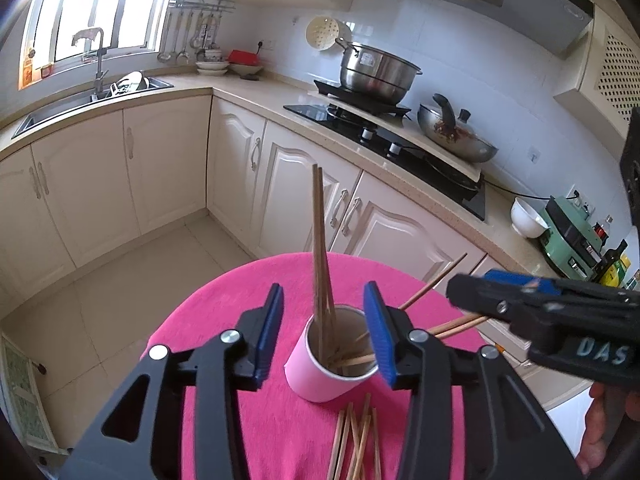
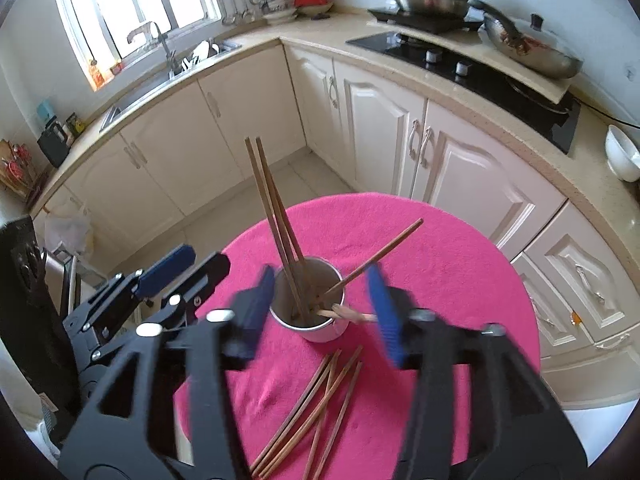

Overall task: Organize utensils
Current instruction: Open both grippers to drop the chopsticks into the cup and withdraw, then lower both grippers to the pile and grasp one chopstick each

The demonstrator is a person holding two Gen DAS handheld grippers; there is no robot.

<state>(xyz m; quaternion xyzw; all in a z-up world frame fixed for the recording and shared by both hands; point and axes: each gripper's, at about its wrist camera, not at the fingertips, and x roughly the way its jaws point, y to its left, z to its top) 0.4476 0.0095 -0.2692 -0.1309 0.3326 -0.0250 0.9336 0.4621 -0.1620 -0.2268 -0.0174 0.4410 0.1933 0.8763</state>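
Two chopsticks [image 1: 320, 240] stand upright at cup's left side; my left gripper [image 1: 324, 332] open, jaws straddling pink cup [image 1: 316, 376] mid-cloth. My right gripper [image 2: 320, 304] open too, empty; next, grab loose chopsticks [image 2: 316, 412] near cup, drop tips-first. Only right view shows whole loose pile.

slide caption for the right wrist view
Open right tongs above a pink cup of chopsticks on a pink cloth, loose chopsticks in front.
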